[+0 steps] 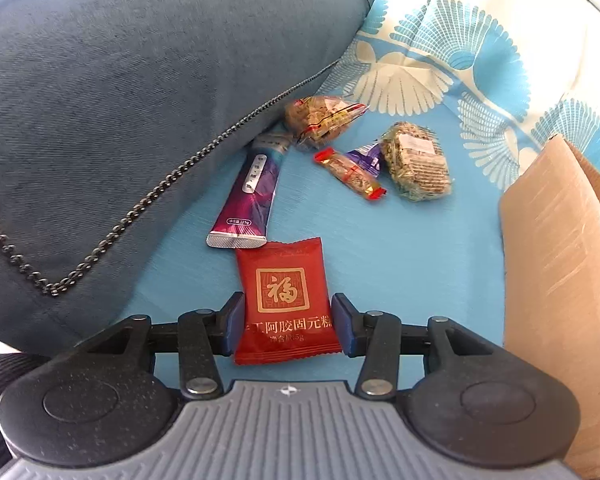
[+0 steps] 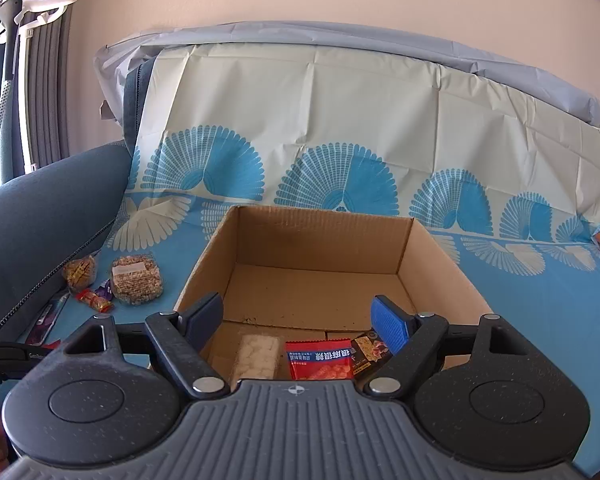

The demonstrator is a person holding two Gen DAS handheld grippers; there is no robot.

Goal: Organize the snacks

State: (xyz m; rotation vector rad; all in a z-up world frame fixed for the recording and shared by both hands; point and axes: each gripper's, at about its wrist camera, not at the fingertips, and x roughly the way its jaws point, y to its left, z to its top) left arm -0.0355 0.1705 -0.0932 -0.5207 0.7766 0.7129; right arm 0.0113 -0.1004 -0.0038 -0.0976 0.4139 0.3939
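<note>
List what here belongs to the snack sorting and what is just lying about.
Job:
- red packet between left gripper pads
- purple tube
- loose wrapped snacks
- cardboard box holding three snacks
- right gripper, open over the box

Lying about:
- blue cushion
- patterned cover
- curtain

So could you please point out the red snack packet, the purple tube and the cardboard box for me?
red snack packet (image 1: 283,290): left wrist view, on the gold square emblem.
purple tube (image 1: 252,188): left wrist view, middle of its body.
cardboard box (image 2: 320,236): right wrist view, on the inner back wall.
</note>
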